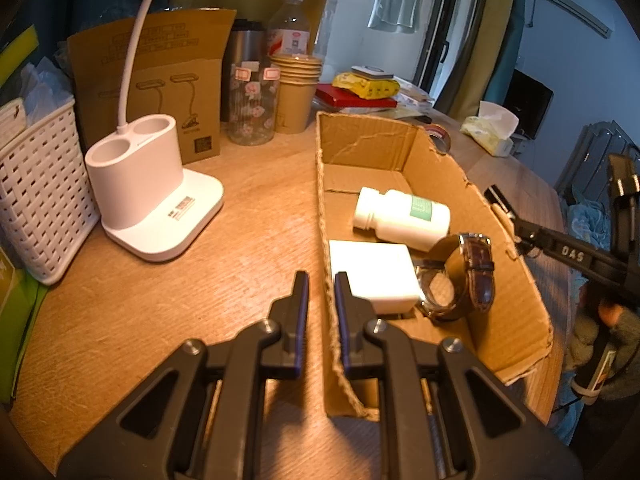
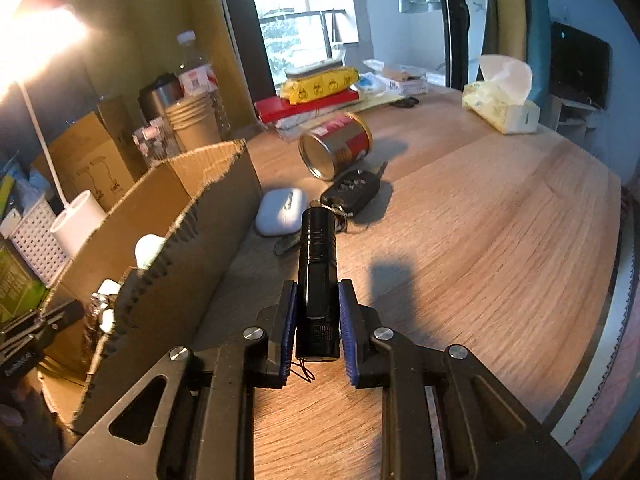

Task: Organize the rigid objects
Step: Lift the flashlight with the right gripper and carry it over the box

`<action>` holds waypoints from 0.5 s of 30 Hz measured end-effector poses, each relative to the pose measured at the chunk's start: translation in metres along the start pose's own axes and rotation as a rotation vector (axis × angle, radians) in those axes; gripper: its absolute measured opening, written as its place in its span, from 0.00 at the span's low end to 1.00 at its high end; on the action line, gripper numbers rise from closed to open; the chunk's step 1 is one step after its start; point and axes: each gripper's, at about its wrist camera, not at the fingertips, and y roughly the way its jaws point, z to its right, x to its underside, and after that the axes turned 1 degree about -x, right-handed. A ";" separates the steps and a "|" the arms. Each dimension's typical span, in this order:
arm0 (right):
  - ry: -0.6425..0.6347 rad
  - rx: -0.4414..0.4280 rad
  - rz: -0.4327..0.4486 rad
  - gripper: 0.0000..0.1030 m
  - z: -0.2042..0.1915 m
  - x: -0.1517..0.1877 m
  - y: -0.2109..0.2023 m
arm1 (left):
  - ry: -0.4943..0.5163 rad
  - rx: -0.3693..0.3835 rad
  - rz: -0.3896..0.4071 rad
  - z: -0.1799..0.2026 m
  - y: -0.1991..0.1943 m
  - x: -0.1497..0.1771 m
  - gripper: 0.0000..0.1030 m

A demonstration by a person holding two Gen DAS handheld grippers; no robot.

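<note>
A cardboard box (image 1: pixel 516 300) lies open on the wooden table and holds a white pill bottle (image 1: pixel 402 218), a white block (image 1: pixel 372 274) and a brown-strap watch (image 1: pixel 468 276). My left gripper (image 1: pixel 322 280) is shut on the box's left wall. My right gripper (image 2: pixel 318 292) is shut on a black flashlight (image 2: pixel 318 256), held just right of the box (image 2: pixel 192 232). On the table beyond it lie a white earbud case (image 2: pixel 282 210), a black car key (image 2: pixel 352 192) and a tipped tin can (image 2: pixel 336 146). The flashlight tip (image 1: pixel 498 198) shows past the box's right wall.
A white lamp base (image 1: pixel 148 192), a white basket (image 1: pixel 36 196), a brown carton (image 1: pixel 160 80), a floral jar (image 1: pixel 252 104), paper cups (image 1: pixel 296 88) and a water bottle (image 1: pixel 290 24) stand at the left rear. A tissue box (image 2: pixel 502 98) and books (image 2: pixel 308 100) sit farther back.
</note>
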 end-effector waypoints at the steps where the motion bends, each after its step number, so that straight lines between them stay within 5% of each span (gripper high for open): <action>1: -0.003 0.001 0.009 0.21 -0.002 -0.001 -0.004 | 0.000 0.000 0.000 0.000 0.000 0.000 0.13; 15: -0.046 -0.023 0.111 0.21 -0.029 -0.018 -0.046 | 0.000 0.000 0.000 0.001 0.000 0.001 0.13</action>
